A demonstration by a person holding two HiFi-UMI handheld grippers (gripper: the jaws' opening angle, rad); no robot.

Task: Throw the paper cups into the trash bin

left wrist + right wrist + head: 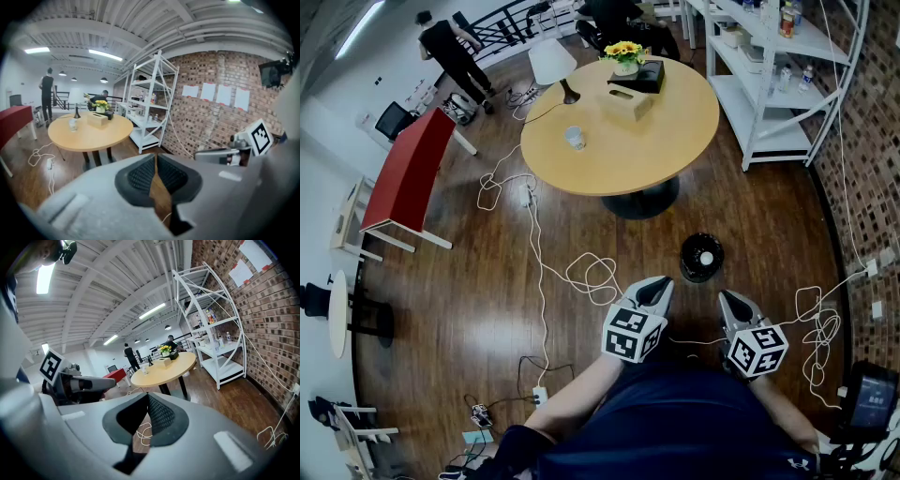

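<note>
A white paper cup [575, 138] stands upright on the round yellow table [666, 141], left of its middle; it also shows small in the left gripper view [73, 124] and the right gripper view [145, 371]. A black round trash bin [701, 258] sits on the wooden floor between the table and me. My left gripper [661, 284] is held low near my body, shut with nothing in it [155, 160]. My right gripper [727, 299] hangs beside it, just below the bin, also shut and empty [148, 399]. Both are well short of the table.
On the table are a tissue box [628, 101], a flower pot [624, 54] and a lamp [553, 64]. White cables [591, 277] loop over the floor left of the bin. A white shelf [769, 84] stands at the right, a red table [408, 173] at the left, and a person [450, 47] at the back.
</note>
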